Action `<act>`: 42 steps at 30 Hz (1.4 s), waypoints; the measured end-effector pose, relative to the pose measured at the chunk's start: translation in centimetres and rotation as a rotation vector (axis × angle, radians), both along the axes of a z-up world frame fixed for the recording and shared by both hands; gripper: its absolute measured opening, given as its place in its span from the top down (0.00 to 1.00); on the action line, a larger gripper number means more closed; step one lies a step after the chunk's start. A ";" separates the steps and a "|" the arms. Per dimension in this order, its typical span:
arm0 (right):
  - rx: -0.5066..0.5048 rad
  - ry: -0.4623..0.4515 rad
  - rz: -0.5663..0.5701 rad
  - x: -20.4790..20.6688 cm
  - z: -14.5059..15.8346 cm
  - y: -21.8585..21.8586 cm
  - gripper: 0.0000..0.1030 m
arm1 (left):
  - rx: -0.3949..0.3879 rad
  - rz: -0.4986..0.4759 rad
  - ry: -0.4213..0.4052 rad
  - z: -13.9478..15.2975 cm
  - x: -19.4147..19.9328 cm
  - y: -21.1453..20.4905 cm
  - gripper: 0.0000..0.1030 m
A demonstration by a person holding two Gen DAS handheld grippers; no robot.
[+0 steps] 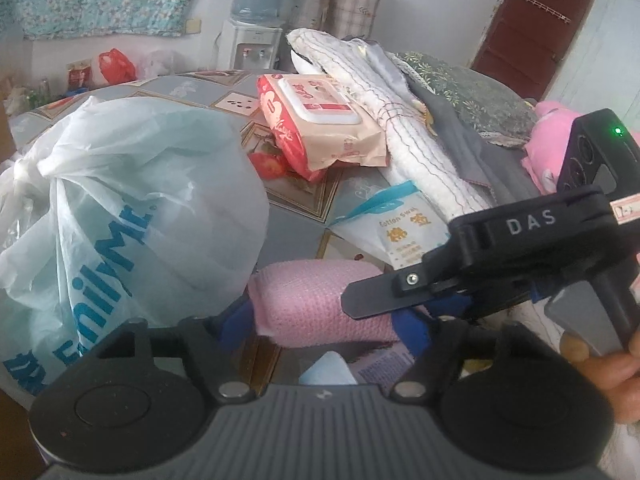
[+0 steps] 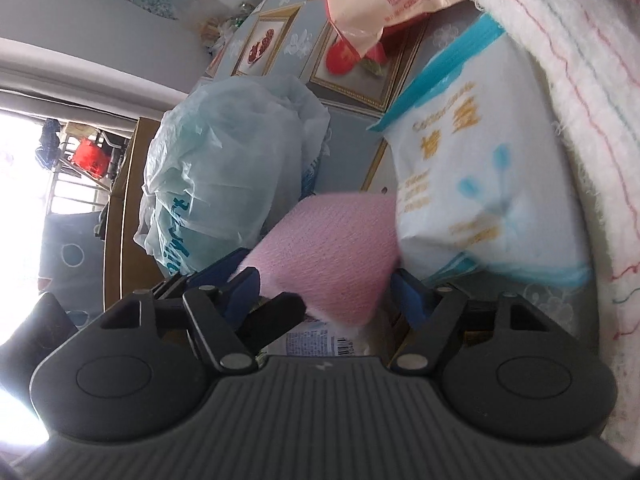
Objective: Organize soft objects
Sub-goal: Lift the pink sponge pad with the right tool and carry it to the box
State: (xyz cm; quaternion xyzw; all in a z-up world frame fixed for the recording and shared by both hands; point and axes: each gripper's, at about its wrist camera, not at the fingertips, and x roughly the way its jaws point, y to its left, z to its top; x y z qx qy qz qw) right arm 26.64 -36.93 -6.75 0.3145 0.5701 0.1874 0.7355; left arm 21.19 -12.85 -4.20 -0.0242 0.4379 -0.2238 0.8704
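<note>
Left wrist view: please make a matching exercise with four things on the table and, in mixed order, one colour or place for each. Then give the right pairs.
Things:
1. plastic bag
2. wipes pack
3. cotton swab pack
4. pink cloth

Descriptions:
A. between the left gripper's blue fingers
B. blue lettering, far left
C. red hearts, white lid
D. blue top edge, beside the white towel

Pairs: 1-B, 2-C, 3-D, 4-A

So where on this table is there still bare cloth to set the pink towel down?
One open strip of tablecloth runs between the white plastic bag, the wet wipes pack and the cotton swab bag. Another lies behind the wipes, toward the water dispenser. The right side is crowded with the quilted white cloth and piled fabrics. Both grippers flank the pink towel.
</note>
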 end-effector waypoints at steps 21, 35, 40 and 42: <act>0.043 -0.259 -0.071 -3.8 4.9 -1.5 0.47 | -0.067 -0.043 -0.144 4.2 -4.8 1.3 0.44; 0.081 -0.524 0.090 -6.4 14.6 6.1 0.50 | -0.148 0.093 -0.381 11.2 -11.5 8.7 0.45; 0.146 -0.564 0.231 -4.9 16.7 12.8 0.50 | -0.140 0.258 -0.461 12.9 -13.7 13.9 0.44; 0.171 -0.561 0.296 -3.8 17.0 16.1 0.50 | -0.138 0.326 -0.468 13.0 -14.2 16.0 0.44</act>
